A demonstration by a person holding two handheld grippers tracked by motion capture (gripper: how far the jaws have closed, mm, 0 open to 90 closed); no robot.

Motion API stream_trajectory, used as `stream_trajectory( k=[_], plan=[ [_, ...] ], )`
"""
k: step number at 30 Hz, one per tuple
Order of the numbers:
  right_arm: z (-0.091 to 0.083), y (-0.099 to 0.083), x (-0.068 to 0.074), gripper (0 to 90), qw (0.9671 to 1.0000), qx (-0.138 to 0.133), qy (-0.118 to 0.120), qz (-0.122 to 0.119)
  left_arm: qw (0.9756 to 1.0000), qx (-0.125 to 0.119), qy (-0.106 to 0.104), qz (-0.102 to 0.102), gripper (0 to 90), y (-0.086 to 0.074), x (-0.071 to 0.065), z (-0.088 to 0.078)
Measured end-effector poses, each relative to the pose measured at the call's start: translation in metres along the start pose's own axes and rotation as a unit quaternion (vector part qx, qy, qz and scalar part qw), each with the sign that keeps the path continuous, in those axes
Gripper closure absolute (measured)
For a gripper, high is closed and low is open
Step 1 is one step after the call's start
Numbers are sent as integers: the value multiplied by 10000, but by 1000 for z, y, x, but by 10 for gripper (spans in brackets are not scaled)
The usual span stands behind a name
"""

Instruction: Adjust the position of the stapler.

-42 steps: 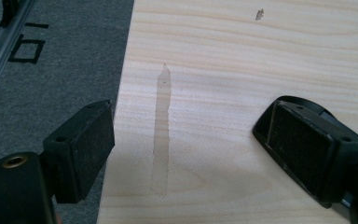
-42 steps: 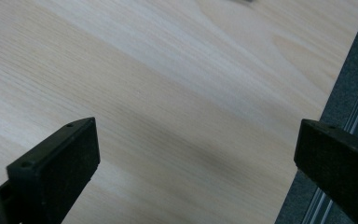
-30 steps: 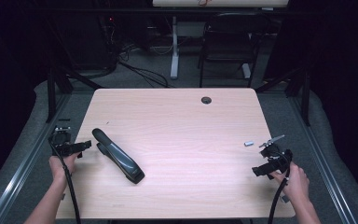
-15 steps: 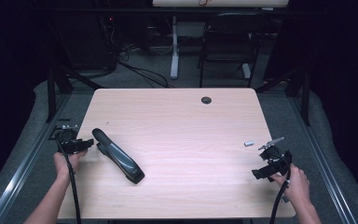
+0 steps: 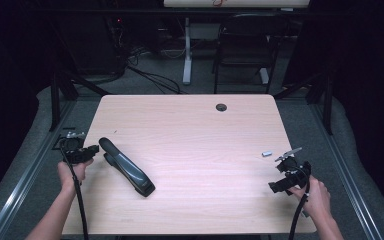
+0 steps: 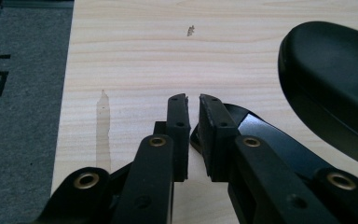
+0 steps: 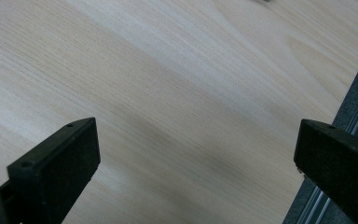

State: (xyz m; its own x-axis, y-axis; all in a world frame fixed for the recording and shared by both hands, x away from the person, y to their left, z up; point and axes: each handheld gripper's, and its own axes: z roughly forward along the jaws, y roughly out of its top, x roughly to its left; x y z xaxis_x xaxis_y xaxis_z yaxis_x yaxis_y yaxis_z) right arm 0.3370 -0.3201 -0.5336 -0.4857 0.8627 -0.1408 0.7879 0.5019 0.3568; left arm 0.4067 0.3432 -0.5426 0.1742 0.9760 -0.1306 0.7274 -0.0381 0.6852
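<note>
A long black stapler (image 5: 126,166) lies slantwise on the left part of the wooden table (image 5: 195,135). My left gripper (image 5: 95,149) is at the table's left edge, just left of the stapler's rear end. In the left gripper view the stapler (image 6: 335,79) bulks at the right, beside my left gripper (image 6: 193,98). Its jaws have just been closing and now stand almost together, with nothing between them. My right gripper (image 5: 278,178) rests near the table's front right corner. Its jaws are wide open over bare wood (image 7: 196,140).
A small silver piece (image 5: 266,154) lies on the table just beyond the right gripper. A round cable hole (image 5: 221,107) sits near the far edge. Metal rails (image 5: 25,170) run along both sides of the table, and a chair (image 5: 242,55) stands behind it.
The left gripper's jaws have come together from wide open, and the hand has edged slightly towards the stapler. The right hand and the stapler have stayed put.
</note>
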Motion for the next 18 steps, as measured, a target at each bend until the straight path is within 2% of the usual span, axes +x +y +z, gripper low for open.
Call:
stream_trajectory(
  k=[4, 11, 18],
  plan=[
    [1, 0, 1, 0, 9999, -9, 98, 32, 9999, 15, -106, 24, 857, -1, -1, 2],
    [2, 0, 1, 2, 10000, 6, 79, 44, 9996, -27, -295, 42, 862, 0, -6, 3],
    [1, 0, 1, 2, 10000, 10, 32, 23, 9989, -41, -445, 158, 865, 2, -12, 3]
  ],
)
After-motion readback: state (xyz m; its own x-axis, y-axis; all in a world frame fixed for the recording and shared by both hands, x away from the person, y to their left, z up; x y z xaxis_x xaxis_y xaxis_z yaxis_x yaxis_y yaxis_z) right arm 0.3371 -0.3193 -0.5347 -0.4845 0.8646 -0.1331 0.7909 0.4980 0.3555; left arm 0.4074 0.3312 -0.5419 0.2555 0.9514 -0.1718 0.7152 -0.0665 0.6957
